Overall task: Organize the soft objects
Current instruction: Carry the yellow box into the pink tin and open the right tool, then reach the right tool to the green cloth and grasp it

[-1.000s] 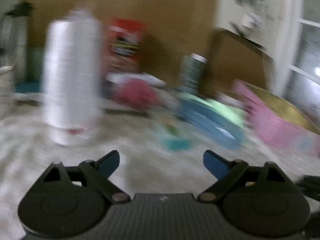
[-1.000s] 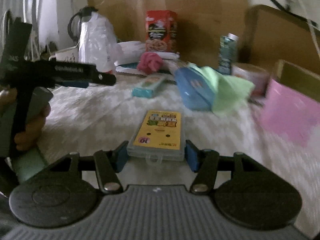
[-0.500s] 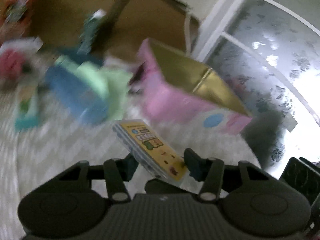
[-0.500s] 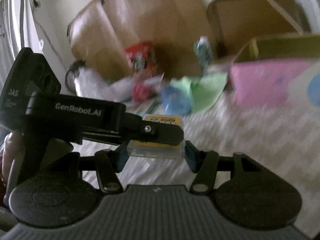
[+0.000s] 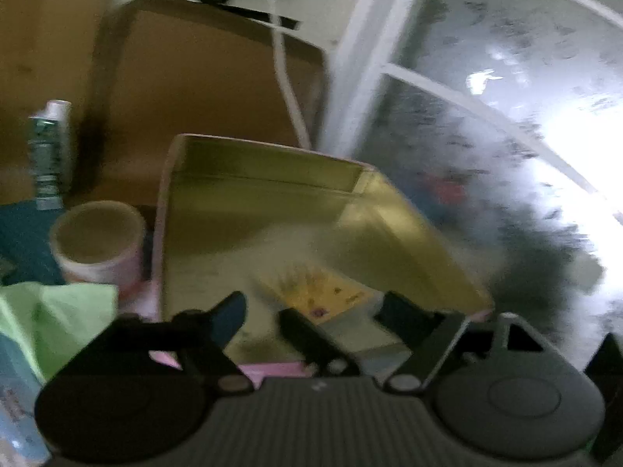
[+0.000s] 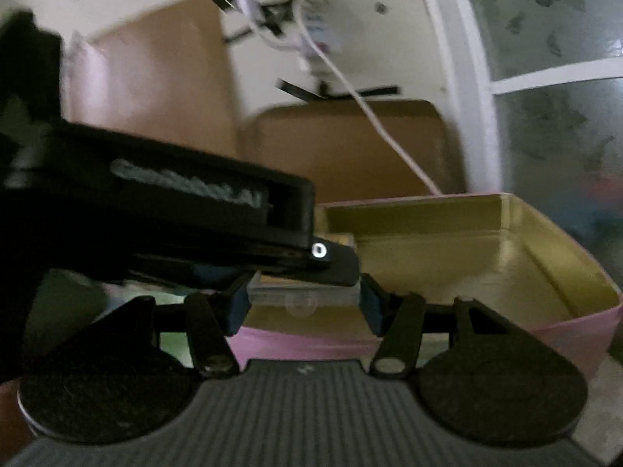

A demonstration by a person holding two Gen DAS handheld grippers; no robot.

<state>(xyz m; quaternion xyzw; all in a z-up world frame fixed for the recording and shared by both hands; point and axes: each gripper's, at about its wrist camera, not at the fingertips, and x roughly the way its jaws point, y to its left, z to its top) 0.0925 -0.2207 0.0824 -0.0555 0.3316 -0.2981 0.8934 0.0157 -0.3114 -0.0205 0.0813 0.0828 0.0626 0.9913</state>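
Beside the frosted window (image 5: pixel 486 89), the left tool (image 5: pixel 311 307) is opening, releasing a yellow packet (image 5: pixel 323 292) into the pink box (image 5: pixel 272 179) while the right tool (image 6: pixel 303 303) is clamping its own packet (image 6: pixel 303 294) at the box's near wall.

Pale, patterned bed cover (image 5: pixel 553 303) as the carrying surface, blurred. Directly on it: pink box (image 5: pixel 272 369) with gold-coloured inside, open at the top; just beside its left wall, a round paper tub (image 5: pixel 97 249); nearer, a crumpled green cloth (image 5: pixel 58 319); behind, a teal tube (image 5: pixel 48 155) standing upright by brown cardboard (image 5: pixel 202 89).
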